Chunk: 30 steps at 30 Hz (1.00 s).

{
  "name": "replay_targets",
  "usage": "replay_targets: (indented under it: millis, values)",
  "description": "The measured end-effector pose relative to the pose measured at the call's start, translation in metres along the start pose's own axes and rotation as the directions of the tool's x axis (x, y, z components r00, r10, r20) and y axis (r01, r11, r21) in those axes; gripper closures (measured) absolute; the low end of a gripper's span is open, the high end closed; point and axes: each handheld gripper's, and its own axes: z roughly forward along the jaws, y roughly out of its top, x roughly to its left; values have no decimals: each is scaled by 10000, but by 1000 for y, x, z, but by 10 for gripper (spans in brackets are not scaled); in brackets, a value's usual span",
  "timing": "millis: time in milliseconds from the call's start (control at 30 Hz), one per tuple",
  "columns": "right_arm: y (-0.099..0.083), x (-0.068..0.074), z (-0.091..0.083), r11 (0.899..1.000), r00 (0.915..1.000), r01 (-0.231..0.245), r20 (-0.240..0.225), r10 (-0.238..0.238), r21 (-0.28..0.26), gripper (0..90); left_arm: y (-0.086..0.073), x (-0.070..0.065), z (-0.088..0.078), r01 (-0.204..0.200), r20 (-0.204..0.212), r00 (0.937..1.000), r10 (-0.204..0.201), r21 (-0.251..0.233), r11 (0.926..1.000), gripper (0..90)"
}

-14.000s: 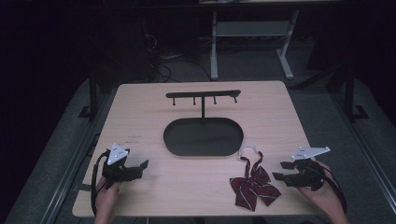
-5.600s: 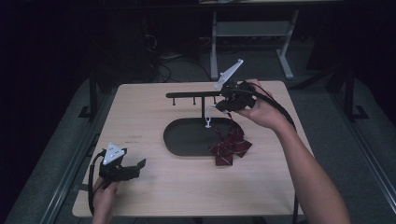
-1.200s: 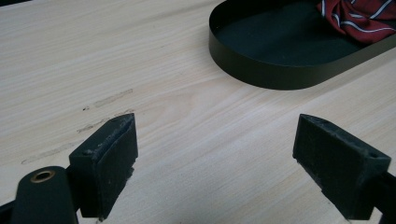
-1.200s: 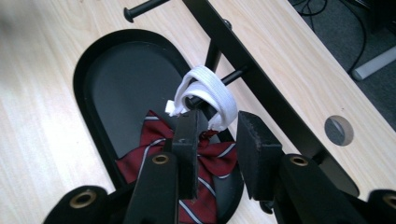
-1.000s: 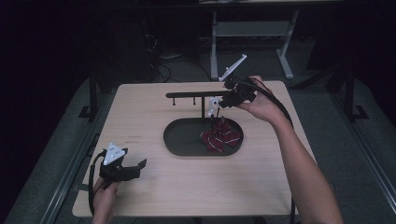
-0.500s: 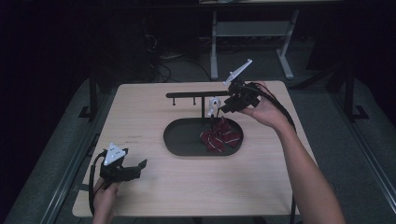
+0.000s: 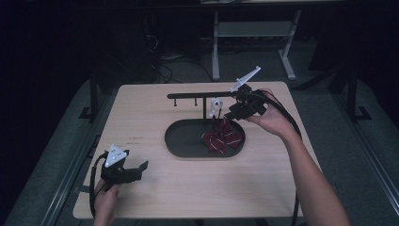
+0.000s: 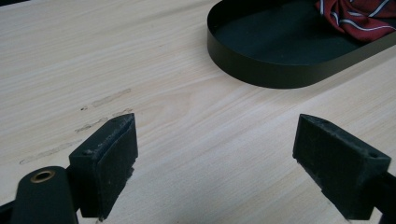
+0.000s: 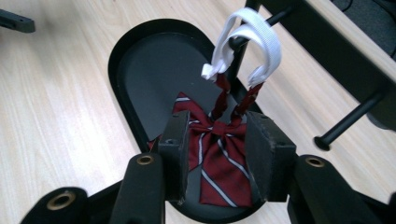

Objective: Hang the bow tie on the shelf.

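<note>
The right gripper view shows the white elastic loop [image 9: 252, 35] hooked over a peg of the black rack [image 7: 203, 95], and the right claw [image 9: 219, 156] clenched on the striped bow tie [image 9: 215, 154] above the oval tray [image 9: 135, 70]. The left claw [image 8: 217, 170] gapes wide, gripping nothing, low over the bare tabletop [image 8: 93, 56].

Matt black tray [image 8: 261, 70], pale wood-grain table [image 8: 163, 93], striped cloth bow tie [image 9: 219, 154]

The left gripper [image 8: 219, 172] is wide open over the light wood surface [image 8: 140, 84]. Ahead sits a black tray [image 8: 261, 70]. A red striped tie [image 8: 359, 18] lies in its far end.
</note>
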Motion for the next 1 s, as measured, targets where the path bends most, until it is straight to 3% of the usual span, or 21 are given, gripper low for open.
replay_targets:
  millis: [1000]
  values:
    - [-36, 15, 0, 9997, 9988, -215, -454, 209, -132, 549, 0, 0, -1, 43, -48, 10000, -43, -24, 10000, 135]
